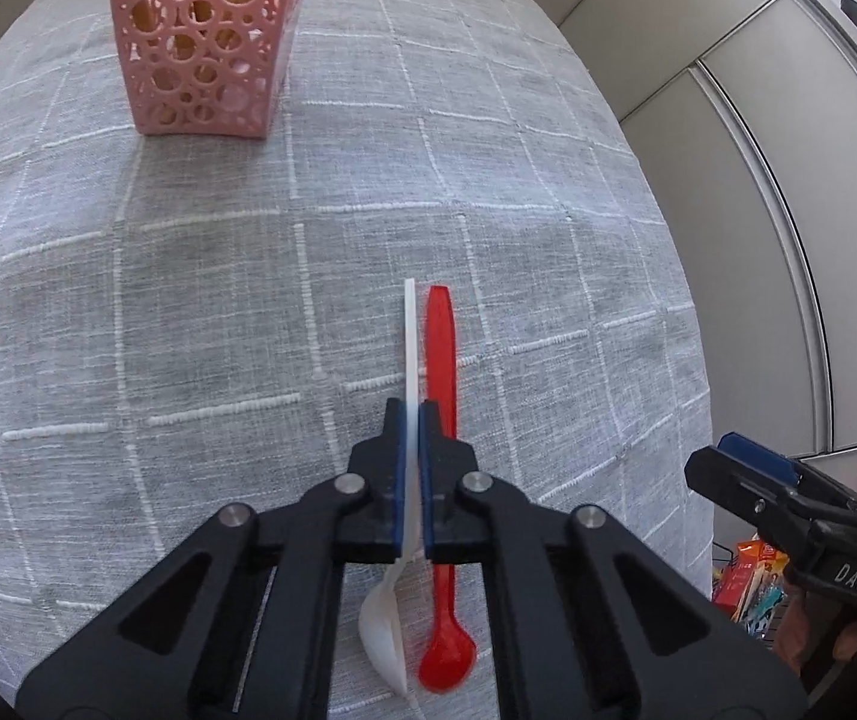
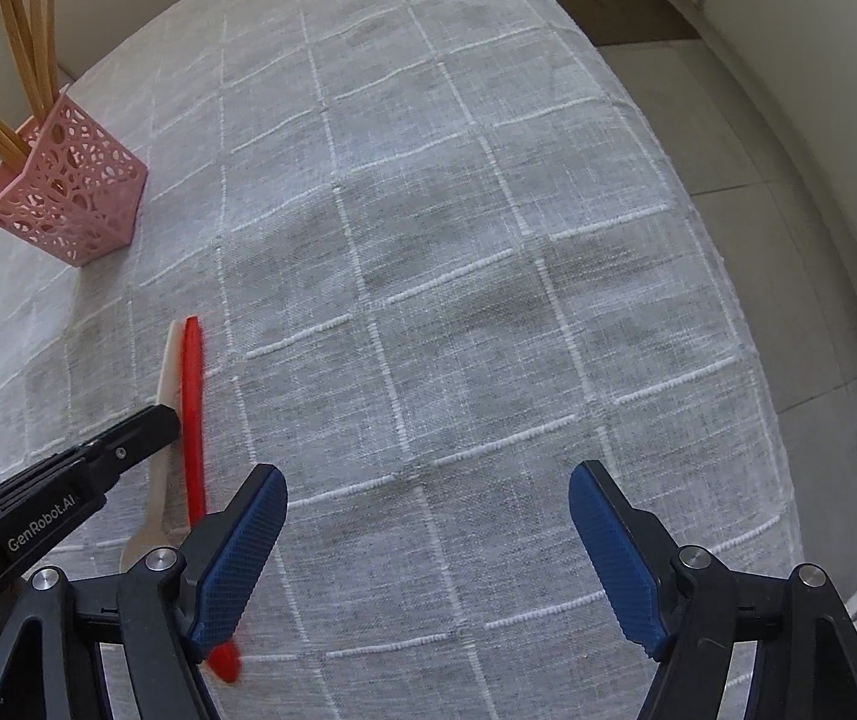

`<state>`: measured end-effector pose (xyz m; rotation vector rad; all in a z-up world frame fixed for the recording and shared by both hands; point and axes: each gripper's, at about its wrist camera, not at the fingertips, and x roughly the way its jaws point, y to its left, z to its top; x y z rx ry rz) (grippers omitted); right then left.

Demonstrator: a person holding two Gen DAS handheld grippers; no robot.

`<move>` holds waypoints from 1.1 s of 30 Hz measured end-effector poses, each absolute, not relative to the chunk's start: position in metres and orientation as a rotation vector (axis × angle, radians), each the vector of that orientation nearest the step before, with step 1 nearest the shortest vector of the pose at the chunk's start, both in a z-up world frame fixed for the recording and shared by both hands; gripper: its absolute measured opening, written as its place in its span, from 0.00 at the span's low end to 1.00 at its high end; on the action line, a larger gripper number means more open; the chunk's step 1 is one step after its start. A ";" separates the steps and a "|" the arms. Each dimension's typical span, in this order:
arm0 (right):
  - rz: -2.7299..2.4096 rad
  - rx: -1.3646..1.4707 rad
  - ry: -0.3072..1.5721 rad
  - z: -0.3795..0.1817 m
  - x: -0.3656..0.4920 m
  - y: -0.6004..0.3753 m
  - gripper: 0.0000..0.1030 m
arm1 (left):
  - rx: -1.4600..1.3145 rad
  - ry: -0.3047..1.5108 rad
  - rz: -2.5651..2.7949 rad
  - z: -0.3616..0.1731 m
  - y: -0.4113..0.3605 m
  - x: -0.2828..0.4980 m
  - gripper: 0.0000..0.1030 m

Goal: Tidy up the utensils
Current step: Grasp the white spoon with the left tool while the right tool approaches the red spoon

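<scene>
The left gripper [image 1: 411, 420] has pinched the white spoon [image 1: 409, 348] by its handle, on the table [image 1: 188, 300] beside the red spoon [image 1: 442, 360]; the right gripper [image 2: 425, 486] hangs wide and empty. Next, I'd guess: lift it to the pink basket [image 1: 206, 48], well apart

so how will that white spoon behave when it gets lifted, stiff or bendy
Probably light and fairly stiff: the white spoon looks like thin moulded plastic. The left tongs are shut on its narrow handle at about mid-length, so it may pivot or sag bowl-down. Its smooth surface could slip in the pads. The red spoon lies right alongside and might get nudged.
</scene>
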<state>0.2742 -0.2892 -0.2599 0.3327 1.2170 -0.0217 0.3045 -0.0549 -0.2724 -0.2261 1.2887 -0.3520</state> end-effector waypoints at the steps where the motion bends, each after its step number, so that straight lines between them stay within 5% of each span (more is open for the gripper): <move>1: -0.023 0.331 1.219 -0.261 0.275 -0.288 0.79 | -0.227 1.287 -0.346 -0.270 -0.053 0.304 0.05; 12: 0.059 0.382 1.240 -0.280 0.302 -0.242 0.79 | -0.203 1.234 -0.226 -0.240 -0.001 0.290 0.05; 33: -0.002 0.051 1.221 -0.297 0.331 -0.144 0.35 | -0.238 1.214 -0.187 -0.231 0.050 0.272 0.05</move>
